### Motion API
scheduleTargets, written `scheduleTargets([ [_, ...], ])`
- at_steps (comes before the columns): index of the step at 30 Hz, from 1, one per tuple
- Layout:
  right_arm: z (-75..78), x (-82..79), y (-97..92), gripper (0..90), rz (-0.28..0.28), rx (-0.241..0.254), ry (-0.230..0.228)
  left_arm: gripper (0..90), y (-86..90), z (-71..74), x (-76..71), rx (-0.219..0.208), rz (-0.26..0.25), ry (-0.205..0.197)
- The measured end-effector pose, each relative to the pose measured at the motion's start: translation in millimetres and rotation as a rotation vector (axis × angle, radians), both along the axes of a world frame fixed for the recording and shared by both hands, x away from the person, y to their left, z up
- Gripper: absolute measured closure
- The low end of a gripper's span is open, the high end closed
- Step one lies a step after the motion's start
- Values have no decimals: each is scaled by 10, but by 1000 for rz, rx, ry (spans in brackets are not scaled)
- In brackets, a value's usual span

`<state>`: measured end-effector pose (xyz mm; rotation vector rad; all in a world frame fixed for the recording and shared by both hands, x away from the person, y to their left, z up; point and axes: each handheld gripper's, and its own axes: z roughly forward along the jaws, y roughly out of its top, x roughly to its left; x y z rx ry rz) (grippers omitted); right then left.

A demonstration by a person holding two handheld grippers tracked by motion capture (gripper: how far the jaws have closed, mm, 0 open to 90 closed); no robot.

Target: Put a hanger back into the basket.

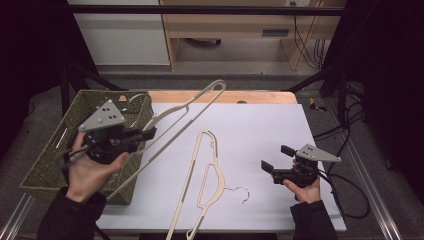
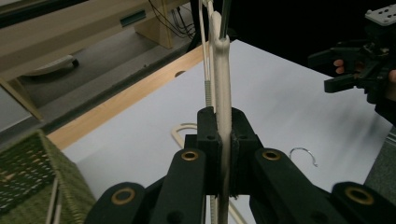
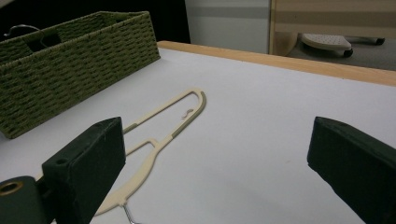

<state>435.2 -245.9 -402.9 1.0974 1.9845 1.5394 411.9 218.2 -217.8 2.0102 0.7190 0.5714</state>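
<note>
My left gripper (image 1: 150, 133) holds a cream clothes hanger (image 1: 185, 110) in the air over the table's left side, its jaws shut on the hanger's neck (image 2: 223, 116). The hanger slants from the basket's front edge up to the table's far edge. A second cream hanger (image 1: 200, 185) with a metal hook (image 1: 240, 192) lies flat on the white table (image 1: 260, 130), also seen ahead of my right gripper (image 3: 159, 135). My right gripper (image 1: 276, 158) rests low at the table's right with jaws wide apart and nothing between them (image 3: 219, 163).
A green woven basket (image 1: 55, 150) stands at the table's left edge with a metal hook showing inside (image 3: 18, 30). A wooden strip (image 1: 240, 96) runs along the table's far edge. Cables trail off the right side (image 1: 345, 195). Furniture stands beyond the table.
</note>
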Motion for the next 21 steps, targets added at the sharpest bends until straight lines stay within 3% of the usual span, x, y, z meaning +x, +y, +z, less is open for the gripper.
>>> scheduleTargets([
  [2,-3,3,1,48,0,-1,-1,855,82,68,37,14,8,1],
  [9,-8,4,13,47,-5,-5,10,855,405,167,218,-7,31,-2],
  [21,-20,11,26,46,-7,-9,12,854,931,37,521,10,93,12],
])
